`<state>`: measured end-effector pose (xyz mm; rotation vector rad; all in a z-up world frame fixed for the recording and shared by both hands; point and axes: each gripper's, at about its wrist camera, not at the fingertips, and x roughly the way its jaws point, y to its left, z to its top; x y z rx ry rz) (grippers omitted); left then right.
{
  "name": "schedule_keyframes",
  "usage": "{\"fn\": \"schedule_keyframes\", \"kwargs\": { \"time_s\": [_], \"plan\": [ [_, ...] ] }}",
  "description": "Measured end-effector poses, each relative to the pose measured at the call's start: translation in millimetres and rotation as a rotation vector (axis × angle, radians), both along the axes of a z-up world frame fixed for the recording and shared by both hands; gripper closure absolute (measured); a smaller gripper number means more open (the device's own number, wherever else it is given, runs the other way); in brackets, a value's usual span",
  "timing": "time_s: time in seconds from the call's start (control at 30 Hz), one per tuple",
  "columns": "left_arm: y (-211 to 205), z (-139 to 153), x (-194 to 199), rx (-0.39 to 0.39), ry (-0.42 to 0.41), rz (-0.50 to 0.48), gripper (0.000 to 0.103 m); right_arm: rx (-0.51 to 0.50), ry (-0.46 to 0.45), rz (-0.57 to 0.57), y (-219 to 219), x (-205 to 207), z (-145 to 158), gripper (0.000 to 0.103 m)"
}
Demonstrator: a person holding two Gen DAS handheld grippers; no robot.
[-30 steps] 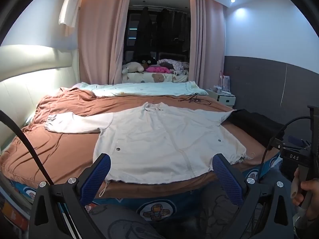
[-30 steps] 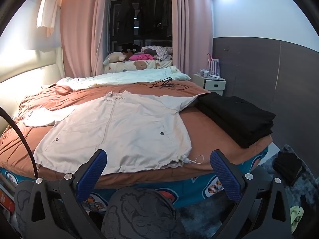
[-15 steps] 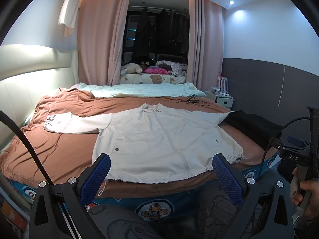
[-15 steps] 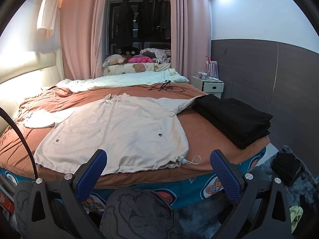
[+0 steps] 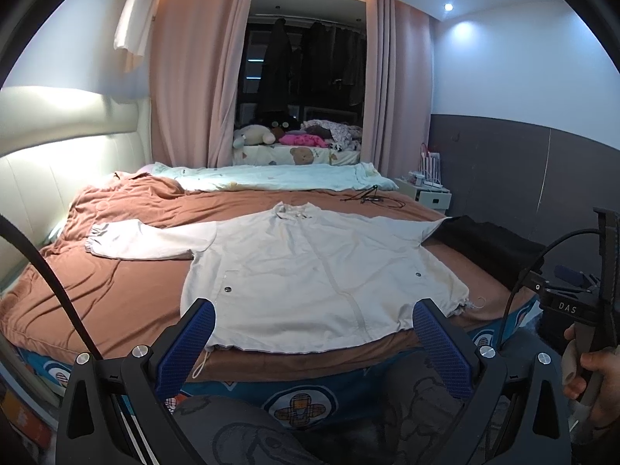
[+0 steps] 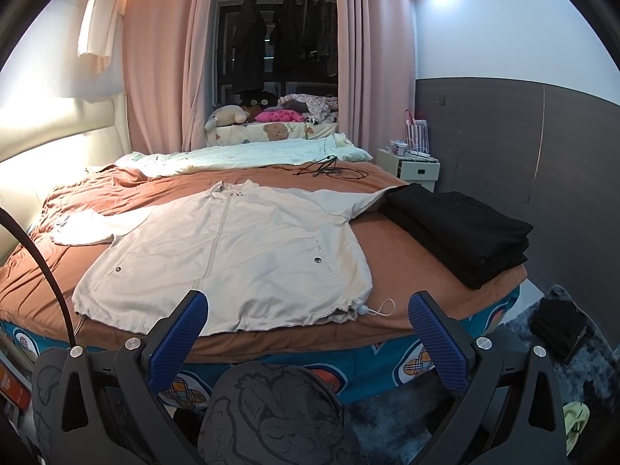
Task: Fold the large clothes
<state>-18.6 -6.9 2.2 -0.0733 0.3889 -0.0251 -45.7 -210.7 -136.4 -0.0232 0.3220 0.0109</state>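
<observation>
Cream jacket (image 5: 310, 271) lies spread flat, front up, on the brown-covered bed (image 5: 116, 298), hem at the near edge. My left tool (image 5: 312, 339) and right tool (image 6: 308, 333) both gape wide, empty, short of the hem. Folded black clothes (image 6: 461, 232) beside its right sleeve.

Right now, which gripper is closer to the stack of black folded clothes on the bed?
Right. The right gripper faces the bed edge just left of the black stack; the left gripper sits farther left.
</observation>
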Motion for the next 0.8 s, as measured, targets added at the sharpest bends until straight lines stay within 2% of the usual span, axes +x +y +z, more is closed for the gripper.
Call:
{"fn": "schedule_keyframes", "kwargs": {
  "time_s": [0.8],
  "plan": [
    [2.4,1.9,-9.6,0.009,-0.019,0.004,0.000,0.011,-0.004,0.005,2.2,-5.4,-4.7,0.000]
  ]
}}
